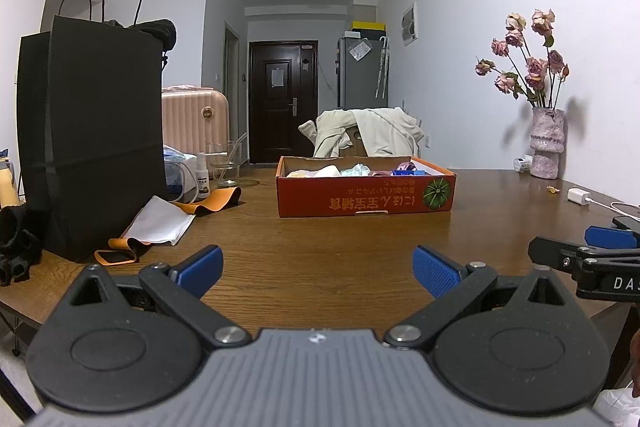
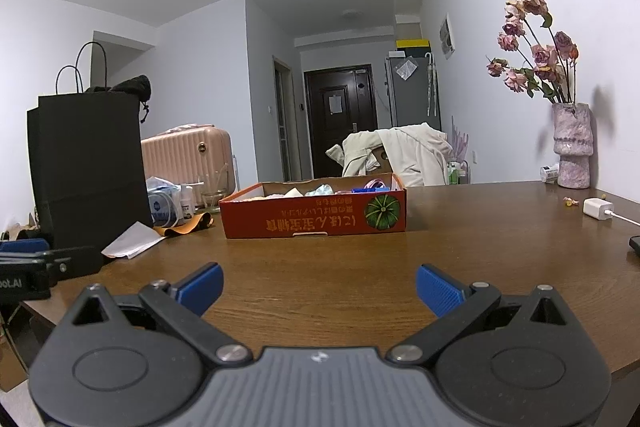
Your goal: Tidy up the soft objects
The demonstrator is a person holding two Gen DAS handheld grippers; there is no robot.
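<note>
A shallow red cardboard box with a pumpkin print stands on the wooden table, mid-far; it also shows in the right wrist view. Soft items lie inside it: white cloth, pale blue bundle, pink and blue pieces. An orange-and-black band and a white cloth lie left of the box beside a black paper bag. My left gripper is open and empty near the table's front edge. My right gripper is open and empty, beside the left one.
A black fabric lump sits at the far left table edge. A glass, small bottle and plastic pack stand behind the bag. A vase of dried roses, a white charger and a phone are at right.
</note>
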